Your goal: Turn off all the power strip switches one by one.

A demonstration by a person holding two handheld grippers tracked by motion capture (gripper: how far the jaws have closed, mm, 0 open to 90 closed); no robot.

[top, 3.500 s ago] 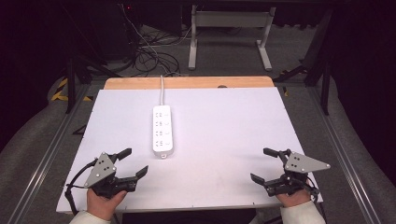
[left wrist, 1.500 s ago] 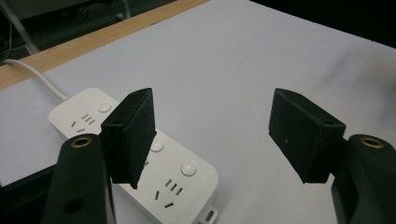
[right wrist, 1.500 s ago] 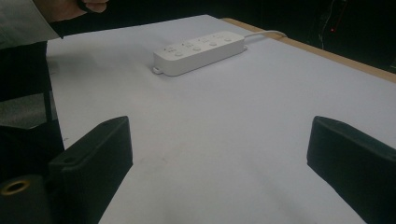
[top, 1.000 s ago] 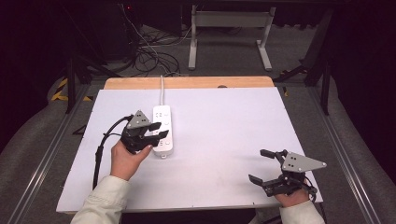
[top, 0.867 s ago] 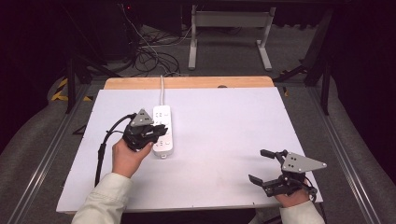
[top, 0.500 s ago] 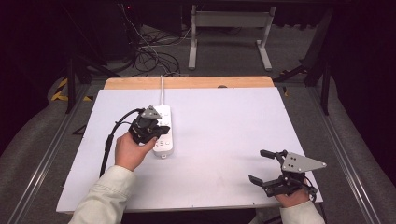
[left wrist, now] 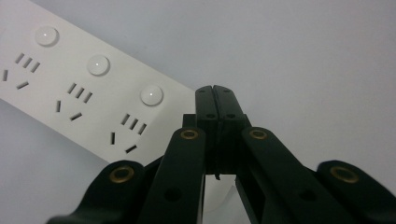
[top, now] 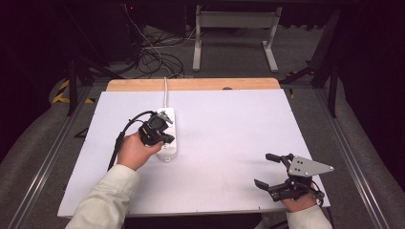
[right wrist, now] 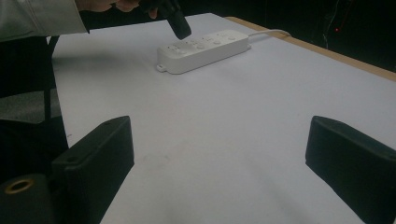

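Tongs in my left hand are pressed together on nothing, their tip hovering just beside the end button of the white plastic power strip, which is lying left of centre in the high view on the white tabletop. My right tongs are resting apart at lower right. Coming down off-line, I'm risking missing the round button or nudging the strip. Three and a half seconds ago my left tongs were apart at lower left.
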